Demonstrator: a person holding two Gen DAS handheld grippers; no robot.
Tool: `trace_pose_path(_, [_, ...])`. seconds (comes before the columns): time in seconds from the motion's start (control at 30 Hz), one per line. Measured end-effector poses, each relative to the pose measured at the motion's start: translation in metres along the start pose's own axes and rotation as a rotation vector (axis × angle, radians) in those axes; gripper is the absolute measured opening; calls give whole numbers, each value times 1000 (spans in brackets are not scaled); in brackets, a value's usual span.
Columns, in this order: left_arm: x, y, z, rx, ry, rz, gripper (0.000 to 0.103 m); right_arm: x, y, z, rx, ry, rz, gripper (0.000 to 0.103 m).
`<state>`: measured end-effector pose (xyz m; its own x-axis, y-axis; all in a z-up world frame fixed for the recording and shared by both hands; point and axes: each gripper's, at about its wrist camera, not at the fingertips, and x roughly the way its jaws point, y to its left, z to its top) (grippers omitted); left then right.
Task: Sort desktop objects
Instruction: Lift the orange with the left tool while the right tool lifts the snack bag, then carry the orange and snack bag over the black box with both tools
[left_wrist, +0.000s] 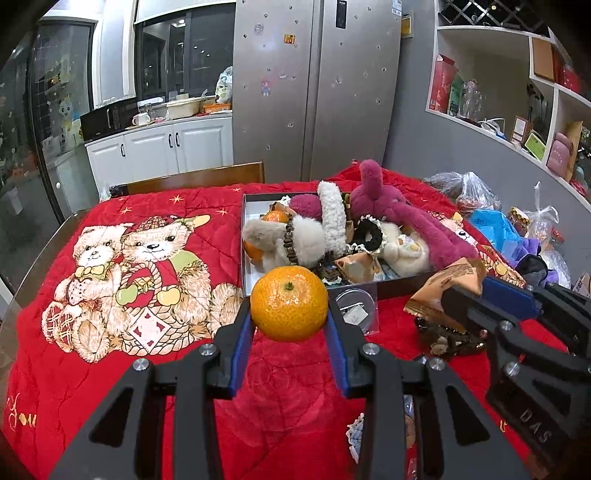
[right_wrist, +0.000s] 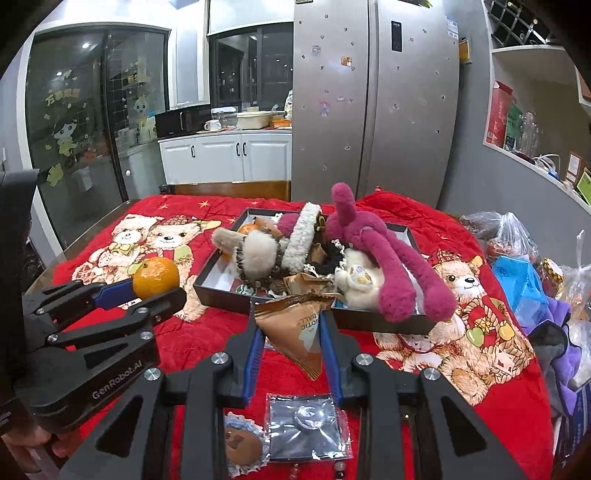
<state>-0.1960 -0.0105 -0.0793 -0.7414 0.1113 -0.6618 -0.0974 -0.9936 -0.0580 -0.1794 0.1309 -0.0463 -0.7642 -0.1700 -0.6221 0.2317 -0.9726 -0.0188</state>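
Left wrist view, left to right. Two teddy bears are printed on the red quilt (left_wrist: 110, 332) that covers the table. The left gripper (left_wrist: 290, 325) clamps one mandarin (left_wrist: 289, 302) between its two blue pads, clear of the quilt and just in front of the near wall of the shallow dark box (left_wrist: 243, 236). Inside the box, two more mandarins show at the left edge, partly buried under one grey-white plush (left_wrist: 306, 236), one cream fuzzy band, one black scrunchie (left_wrist: 365, 236) and one magenta long-eared plush (left_wrist: 391, 214); further small items there cannot be counted. One clear plastic sachet (left_wrist: 356, 308) lies on the quilt just right of the held fruit. At far right the right gripper (left_wrist: 465, 291) pinches one brown snack packet (left_wrist: 450, 284), above one dark beaded item on the quilt.

Right wrist view, left to right. The left gripper (right_wrist: 162, 288) with the mandarin (right_wrist: 156, 277) appears at left. At centre, the right gripper (right_wrist: 291, 328) grips the triangular brown snack packet (right_wrist: 295, 332) from both sides, in front of the box (right_wrist: 384, 321). Below it lie one lace-edged round piece (right_wrist: 243, 443) and one clear sachet (right_wrist: 306, 424). A second bear pair is printed at right.
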Motion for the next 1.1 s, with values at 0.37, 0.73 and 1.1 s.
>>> trace_pose_path(0.37, [-7,-2,8,-6,-1,13,38,-6,8,5,2,10,58,30])
trace_pose_path(0.73, [-14,-4,34,-8,-32,0,38,-19,4,30,11,-38,79,30])
trace_pose_path(1.1, [22,-1,74,6,-28,6,38,10,-7,68,-2,-38,61,30])
